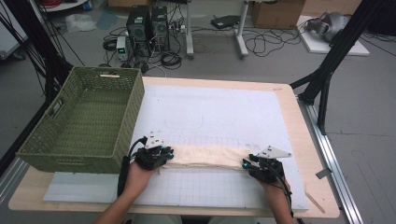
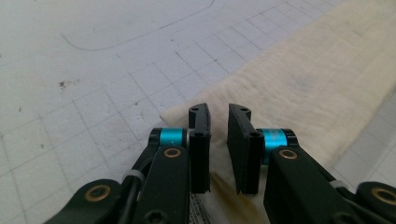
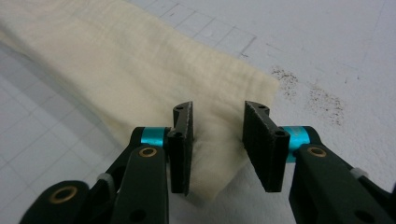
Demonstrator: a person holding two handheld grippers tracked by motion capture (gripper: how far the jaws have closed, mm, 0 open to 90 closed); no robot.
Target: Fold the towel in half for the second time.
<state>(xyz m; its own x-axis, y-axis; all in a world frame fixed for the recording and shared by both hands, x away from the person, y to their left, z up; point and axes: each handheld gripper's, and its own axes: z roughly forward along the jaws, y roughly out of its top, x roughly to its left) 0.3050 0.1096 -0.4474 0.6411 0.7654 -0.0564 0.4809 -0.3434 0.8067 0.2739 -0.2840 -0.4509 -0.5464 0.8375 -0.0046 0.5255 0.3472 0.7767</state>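
Cream cloth (image 1: 205, 156) on white mat (image 1: 210, 116), green basket (image 1: 84, 119) left, both grippers' fingers spread over its ends

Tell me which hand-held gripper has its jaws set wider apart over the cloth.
The right hand-held gripper: its jaws gape wider over the cream cloth than the left hand-held gripper's.

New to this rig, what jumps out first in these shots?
A long folded cream cloth lies across the near part of the white gridded mat, with the left gripper at one end and the right gripper at the other, jaws parted over the fabric. A green woven basket sits at the table's left edge.
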